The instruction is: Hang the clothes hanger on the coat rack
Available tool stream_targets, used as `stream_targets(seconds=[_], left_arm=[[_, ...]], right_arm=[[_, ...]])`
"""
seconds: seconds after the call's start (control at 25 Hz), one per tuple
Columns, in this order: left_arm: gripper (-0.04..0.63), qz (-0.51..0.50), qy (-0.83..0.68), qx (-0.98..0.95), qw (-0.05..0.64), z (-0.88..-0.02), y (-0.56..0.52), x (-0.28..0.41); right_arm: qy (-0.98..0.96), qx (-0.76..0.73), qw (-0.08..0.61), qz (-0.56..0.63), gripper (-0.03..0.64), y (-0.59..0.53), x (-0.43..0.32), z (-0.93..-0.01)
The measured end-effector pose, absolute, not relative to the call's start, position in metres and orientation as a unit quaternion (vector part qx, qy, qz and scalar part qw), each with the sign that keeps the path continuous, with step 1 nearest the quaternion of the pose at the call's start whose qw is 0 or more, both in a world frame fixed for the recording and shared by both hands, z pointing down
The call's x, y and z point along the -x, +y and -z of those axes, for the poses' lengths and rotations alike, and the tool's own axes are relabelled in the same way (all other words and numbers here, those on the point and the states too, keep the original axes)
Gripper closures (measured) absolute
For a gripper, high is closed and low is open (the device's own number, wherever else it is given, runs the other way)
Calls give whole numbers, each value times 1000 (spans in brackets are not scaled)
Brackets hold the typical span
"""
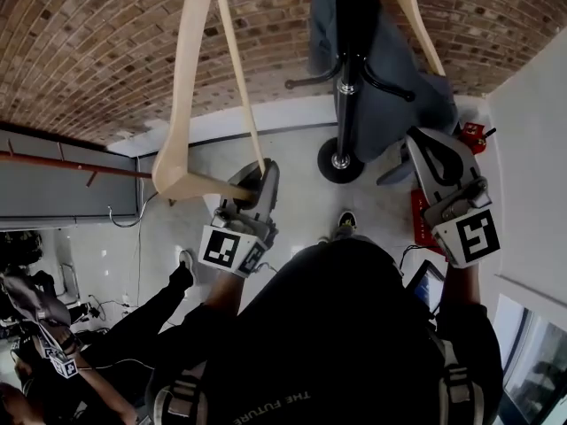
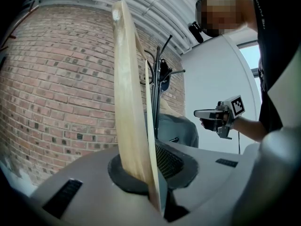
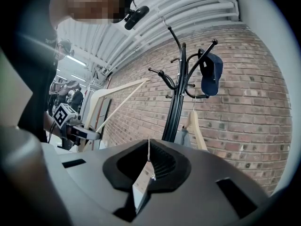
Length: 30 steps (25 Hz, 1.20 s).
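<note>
A pale wooden clothes hanger [image 1: 182, 104] stands almost upright, and my left gripper [image 1: 257, 177] is shut on its lower bar near one corner. In the left gripper view the hanger [image 2: 129, 107] rises out of the closed jaws, its metal hook at the top. The black coat rack [image 1: 353, 60] stands ahead and to the right, in front of the brick wall. It carries a grey garment [image 1: 399, 96] on a second wooden hanger [image 3: 196, 126], and a blue cap [image 3: 210, 72]. My right gripper [image 1: 425, 144] is beside the rack, shut with nothing between its jaws.
The rack's round base [image 1: 341, 162] rests on the pale floor. A white wall [image 1: 532, 149] stands at the right, with a red object [image 1: 474, 135] at its foot. A grey unit [image 1: 71, 193] lines the left side. Another person [image 1: 44, 326] with grippers is at lower left.
</note>
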<state>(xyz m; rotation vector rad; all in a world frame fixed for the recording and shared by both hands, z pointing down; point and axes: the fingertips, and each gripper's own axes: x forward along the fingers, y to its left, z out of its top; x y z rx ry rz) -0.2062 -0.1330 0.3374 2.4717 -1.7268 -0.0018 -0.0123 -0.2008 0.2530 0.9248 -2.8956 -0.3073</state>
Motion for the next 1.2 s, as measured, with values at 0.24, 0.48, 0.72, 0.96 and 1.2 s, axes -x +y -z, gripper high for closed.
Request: stream_targets(seconds=[0.24,0.48,0.72,0.96,1.2], left_arm=[[551,-35,-561,-825,51,-353,-141,212],[551,-79,-529,-844,41,-371,-145,212],[551,-115,-494,-861,33,-387,-152,213],[551,-149,-468,-871,26,-388,-163,224],[551,-184,-406,-895,6,-376,-166,222]], right_arm=[[-954,-283,35,95,595,-219,11,-262],[-961,-261,36,86,595,-236,23,-272],[-961,-261,32,86,595,-248,33,-269],[-962,-261,21,82,595,-251,41,-269],[-962,-263,19,73,595,-245,40,-273]])
